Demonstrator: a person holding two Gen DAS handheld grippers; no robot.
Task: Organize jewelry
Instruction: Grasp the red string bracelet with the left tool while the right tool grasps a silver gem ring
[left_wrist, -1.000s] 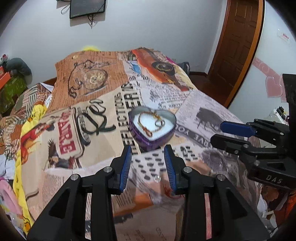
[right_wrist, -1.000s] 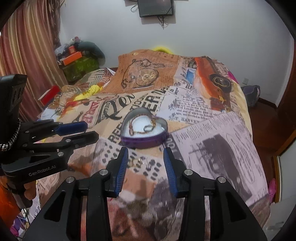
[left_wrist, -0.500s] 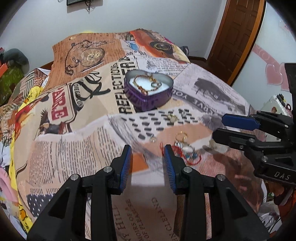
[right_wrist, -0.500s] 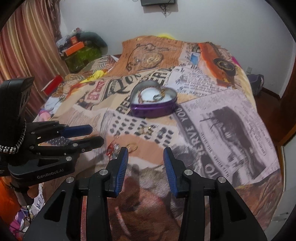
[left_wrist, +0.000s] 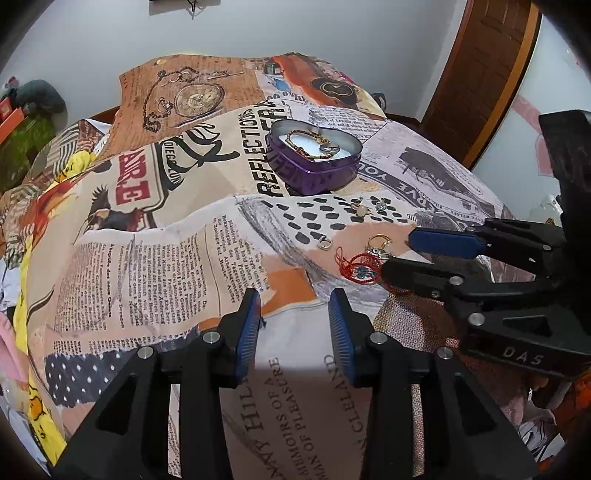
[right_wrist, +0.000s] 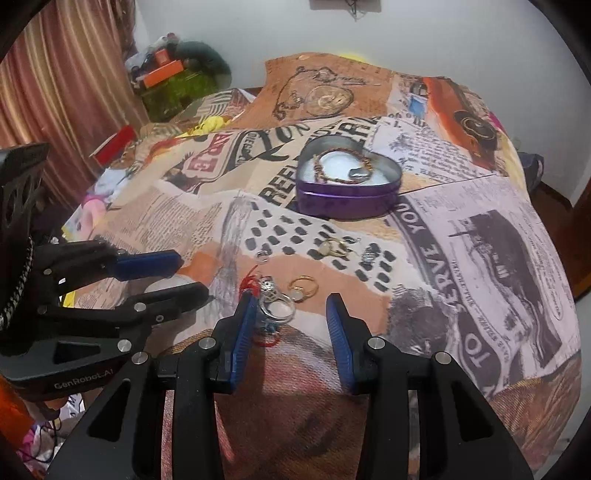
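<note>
bracelet (right_wrist: 341, 166) sits in the heart tin (right_wrist: 347, 201); rings (right_wrist: 303, 286) lie loose, my right gripper (right_wrist: 291, 317) and left gripper (left_wrist: 293, 314) gaping, empty.

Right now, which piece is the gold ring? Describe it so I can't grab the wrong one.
Start at the purple heart tin on the printed bedspread and come toward the grippers, past the black dashes. The gold ring lies on the peach patch, right of the silver ring and red cord bracelet. It is the only plain yellow band there.
</note>
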